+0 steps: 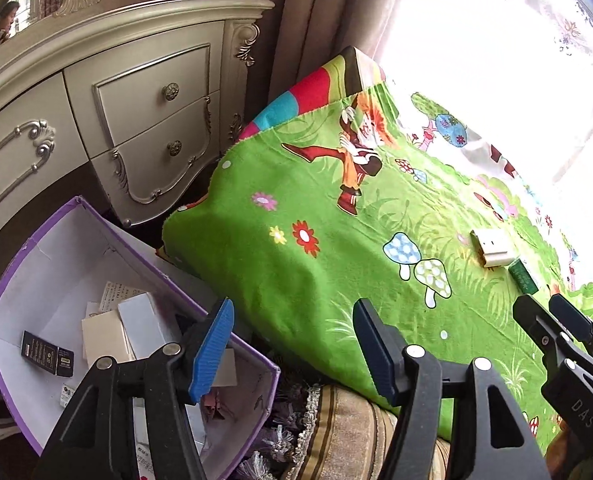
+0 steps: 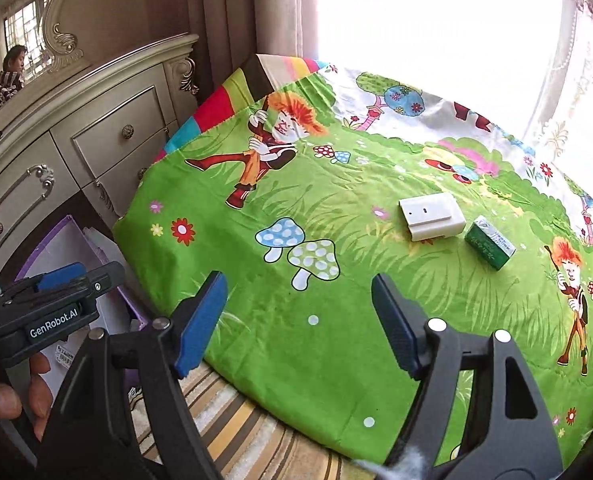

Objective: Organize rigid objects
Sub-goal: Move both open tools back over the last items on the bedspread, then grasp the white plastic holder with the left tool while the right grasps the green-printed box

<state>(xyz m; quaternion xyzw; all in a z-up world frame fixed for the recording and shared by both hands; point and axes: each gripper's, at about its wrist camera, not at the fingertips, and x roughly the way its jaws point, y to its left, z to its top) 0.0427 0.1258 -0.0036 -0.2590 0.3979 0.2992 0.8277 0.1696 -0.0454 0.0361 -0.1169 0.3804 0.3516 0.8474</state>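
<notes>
Purple box (image 1: 24, 280) beside dresser (image 1: 136, 92), cloth (image 2: 336, 320)

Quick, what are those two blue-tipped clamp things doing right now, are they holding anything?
Left gripper: open, holding nothing, above the edge of the purple box.
Right gripper: open, holding nothing, over the green blanket.

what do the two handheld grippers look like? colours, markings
Both are black plastic clamp-style frames with silver pivot rivets and ribbed blue finger pads. The left gripper carries white "GenRobot.AI" lettering on its side; the right gripper shows "DAS" embossed on its body. No cables or sleeves visible.
</notes>
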